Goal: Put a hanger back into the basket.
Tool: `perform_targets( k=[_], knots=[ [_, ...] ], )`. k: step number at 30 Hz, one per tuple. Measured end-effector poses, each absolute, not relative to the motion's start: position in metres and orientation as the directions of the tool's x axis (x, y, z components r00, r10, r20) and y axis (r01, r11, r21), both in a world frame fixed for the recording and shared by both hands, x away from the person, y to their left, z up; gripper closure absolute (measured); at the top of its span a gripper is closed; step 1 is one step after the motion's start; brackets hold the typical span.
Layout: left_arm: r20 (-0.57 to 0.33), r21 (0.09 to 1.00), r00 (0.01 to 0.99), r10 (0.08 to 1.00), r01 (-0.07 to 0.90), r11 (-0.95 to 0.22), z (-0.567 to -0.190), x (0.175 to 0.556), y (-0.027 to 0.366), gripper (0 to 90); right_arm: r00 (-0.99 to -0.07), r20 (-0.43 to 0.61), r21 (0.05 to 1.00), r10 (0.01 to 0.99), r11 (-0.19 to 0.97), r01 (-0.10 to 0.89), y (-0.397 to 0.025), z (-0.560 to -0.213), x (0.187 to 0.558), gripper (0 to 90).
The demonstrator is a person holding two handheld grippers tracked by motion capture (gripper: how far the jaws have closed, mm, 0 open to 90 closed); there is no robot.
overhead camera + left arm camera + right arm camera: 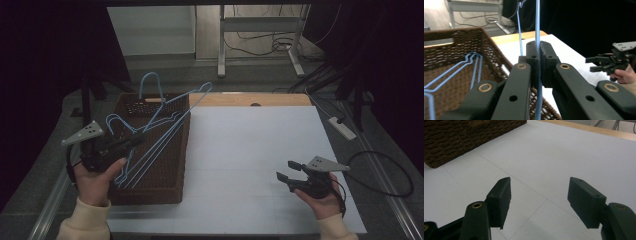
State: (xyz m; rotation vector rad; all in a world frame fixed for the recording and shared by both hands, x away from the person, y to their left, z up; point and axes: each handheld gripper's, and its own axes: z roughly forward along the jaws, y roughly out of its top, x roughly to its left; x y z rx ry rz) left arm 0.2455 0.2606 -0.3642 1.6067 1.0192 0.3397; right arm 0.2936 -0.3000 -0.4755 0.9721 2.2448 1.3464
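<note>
A brown woven basket [150,194] stands on the left of the white table and holds several light-blue wire hangers [150,85]. Above the basket, my left gripper [137,140] is shut on the wire of one blue hanger [172,125], which slants up to the right. In the left gripper view that wire [537,27] runs straight up between the closed jaws of the left gripper [539,50], with other hangers [461,67] lying in the basket [474,37]. My right gripper [288,170] hovers open over the table's right side, nothing between its jaws [540,197]. It also appears farther off [594,63].
The white tabletop [250,150] stretches between the basket and the right gripper, with a wooden strip [250,99] along its far edge. On the floor to the right lie a power strip [342,127] and cables. A metal frame [260,30] stands beyond the table.
</note>
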Motion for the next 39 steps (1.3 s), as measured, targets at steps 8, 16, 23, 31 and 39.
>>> perform_targets(
  k=[8,16,23,31,39],
  knots=[
    [-0.297,0.893,0.52,0.801,0.447,0.041,-0.37,0.246,0.288,86.4,-0.702,0.051,0.865,0.71,0.32,0.386,-0.3,-0.477,0.295,36.5],
    [-0.3,0.875,0.455,0.838,0.482,0.051,-0.382,0.252,0.307,86.3,-0.702,0.043,0.861,0.71,0.33,0.387,-0.3,-0.478,0.295,36.6],
    [-0.298,0.852,0.448,0.843,0.524,0.023,-0.392,0.26,0.31,86.3,-0.7,0.04,0.86,0.713,0.331,0.387,-0.3,-0.478,0.295,36.6],
    [-0.303,0.809,0.441,0.845,0.587,-0.017,-0.408,0.275,0.3,86.3,-0.701,0.034,0.858,0.712,0.339,0.386,-0.3,-0.479,0.294,36.7],
    [-0.314,0.776,0.444,0.839,0.629,-0.043,-0.419,0.29,0.294,86.3,-0.699,0.034,0.854,0.714,0.342,0.391,-0.3,-0.479,0.295,37.0]
  ],
)
